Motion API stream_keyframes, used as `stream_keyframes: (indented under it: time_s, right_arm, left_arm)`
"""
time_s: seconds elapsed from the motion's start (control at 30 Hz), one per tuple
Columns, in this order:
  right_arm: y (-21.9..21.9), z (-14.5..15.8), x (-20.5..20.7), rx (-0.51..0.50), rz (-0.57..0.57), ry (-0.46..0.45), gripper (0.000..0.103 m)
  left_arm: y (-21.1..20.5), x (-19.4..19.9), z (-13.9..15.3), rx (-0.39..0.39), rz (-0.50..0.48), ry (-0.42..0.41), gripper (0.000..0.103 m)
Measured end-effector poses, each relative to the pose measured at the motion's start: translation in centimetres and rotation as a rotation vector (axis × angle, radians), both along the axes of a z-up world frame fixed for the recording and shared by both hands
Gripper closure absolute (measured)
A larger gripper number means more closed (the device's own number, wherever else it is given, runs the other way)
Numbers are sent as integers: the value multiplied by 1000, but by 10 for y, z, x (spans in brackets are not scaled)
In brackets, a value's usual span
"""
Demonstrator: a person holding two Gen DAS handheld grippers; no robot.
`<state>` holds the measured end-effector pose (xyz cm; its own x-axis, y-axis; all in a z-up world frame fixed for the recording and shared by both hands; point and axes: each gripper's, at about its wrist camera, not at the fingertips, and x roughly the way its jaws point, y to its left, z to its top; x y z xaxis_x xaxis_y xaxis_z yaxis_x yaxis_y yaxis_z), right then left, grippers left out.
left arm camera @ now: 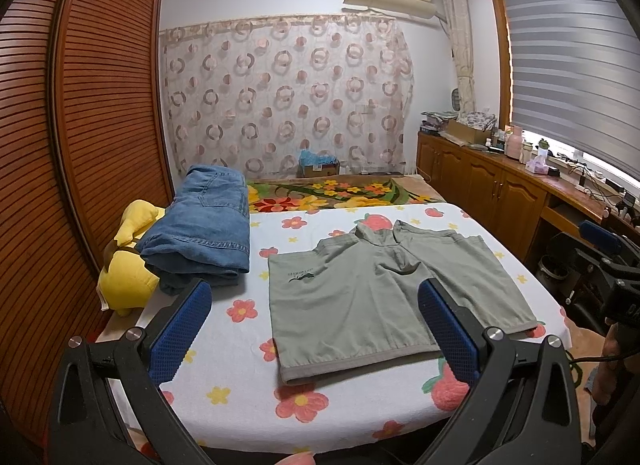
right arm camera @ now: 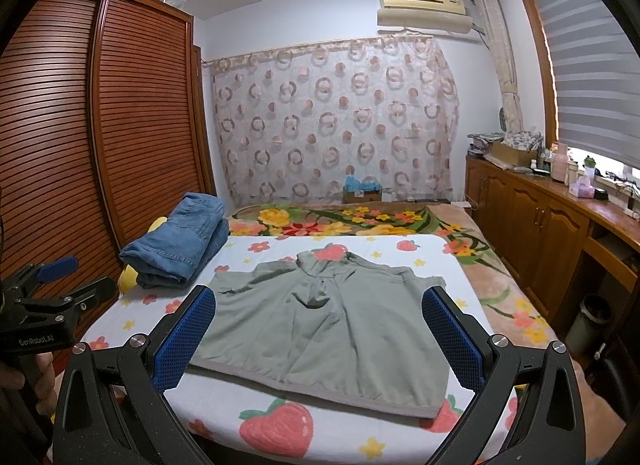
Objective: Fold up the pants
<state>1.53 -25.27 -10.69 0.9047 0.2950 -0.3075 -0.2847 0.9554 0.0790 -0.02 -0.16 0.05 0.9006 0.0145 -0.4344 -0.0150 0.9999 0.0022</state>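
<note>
Both wrist views look from the bed's (left arm camera: 352, 421) near edge toward the curtained wall (left arm camera: 288, 93), the left set leftward, sharing bed and, blurrily, the sideboard.

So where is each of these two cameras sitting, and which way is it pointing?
Left wrist: rides the left gripper, facing across the bed at the green shorts; its open blue fingers frame the view, the right gripper at right.
Right wrist: rides the right gripper, facing the same green shorts; the left gripper shows at left.
Both share the shorts, folded jeans, floral towel and curtain.
</note>
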Motion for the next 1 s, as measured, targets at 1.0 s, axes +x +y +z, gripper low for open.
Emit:
stream_keyframes:
  time_s: [1.0]
  right_arm:
    - [0,-2,1,-8,6,17,0]
  left_arm:
    - [6,5,-6,-5,-10,20,0]
